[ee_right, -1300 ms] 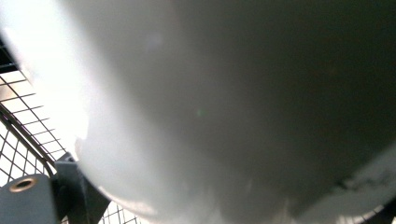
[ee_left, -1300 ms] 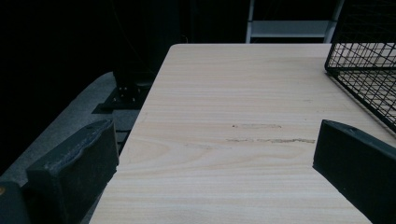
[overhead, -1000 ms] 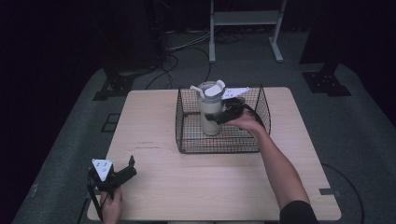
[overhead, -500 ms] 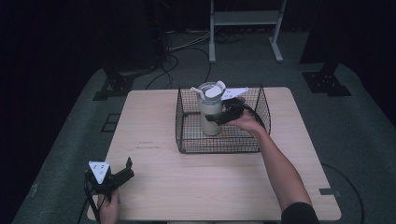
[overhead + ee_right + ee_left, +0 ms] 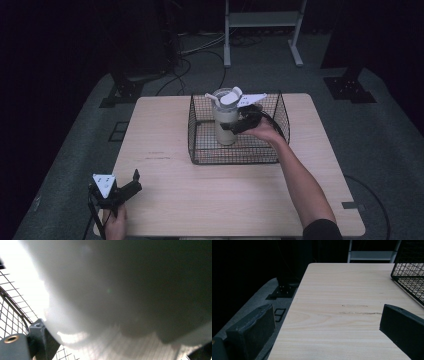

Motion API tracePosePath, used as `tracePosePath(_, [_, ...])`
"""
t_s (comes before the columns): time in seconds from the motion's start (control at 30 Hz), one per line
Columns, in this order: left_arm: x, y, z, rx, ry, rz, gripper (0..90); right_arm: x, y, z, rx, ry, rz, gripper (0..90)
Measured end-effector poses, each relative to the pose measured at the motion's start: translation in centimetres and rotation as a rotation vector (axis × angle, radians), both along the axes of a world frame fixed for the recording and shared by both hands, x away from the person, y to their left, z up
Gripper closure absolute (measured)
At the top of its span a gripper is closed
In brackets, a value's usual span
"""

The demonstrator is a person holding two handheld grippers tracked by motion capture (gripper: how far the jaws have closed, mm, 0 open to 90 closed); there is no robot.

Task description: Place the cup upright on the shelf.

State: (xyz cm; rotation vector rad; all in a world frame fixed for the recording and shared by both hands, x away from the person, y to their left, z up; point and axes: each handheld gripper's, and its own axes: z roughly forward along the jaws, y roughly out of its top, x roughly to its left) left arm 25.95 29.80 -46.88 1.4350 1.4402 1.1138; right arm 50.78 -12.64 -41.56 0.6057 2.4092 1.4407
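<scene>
A cream bottle (image 5: 224,131) with a white flip lid stands upright inside a black wire basket (image 5: 235,161) at the back middle of the wooden table (image 5: 225,200). My right gripper (image 5: 234,127) reaches into the basket from the right and is shut on the bottle's side. In the right gripper view the bottle (image 5: 125,290) presses close between the jaws, with basket mesh (image 5: 10,312) behind at the left. My left gripper (image 5: 135,181) is held at the table's front left corner, open and holding nothing. In its own view my left gripper (image 5: 327,327) has its jaws wide apart over bare wood.
The basket's corner (image 5: 409,272) lies ahead and to the right of the left gripper. A white shelf frame (image 5: 262,20) and cables (image 5: 200,50) sit on the dark floor beyond the table. The person's right forearm (image 5: 300,180) crosses the table's right half.
Hardly anything differs. The left gripper has drifted slightly at the front left corner. The right gripper and the bottle stay in place in the basket.
</scene>
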Motion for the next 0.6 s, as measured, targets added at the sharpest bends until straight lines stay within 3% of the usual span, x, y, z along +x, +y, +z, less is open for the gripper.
tracePosePath(0.6, [0.0, -0.1, 0.1, 0.002, -0.004, -0.005, 0.0, -0.5, -0.4, 1.1, -0.061, 0.042, -0.012, 7.2])
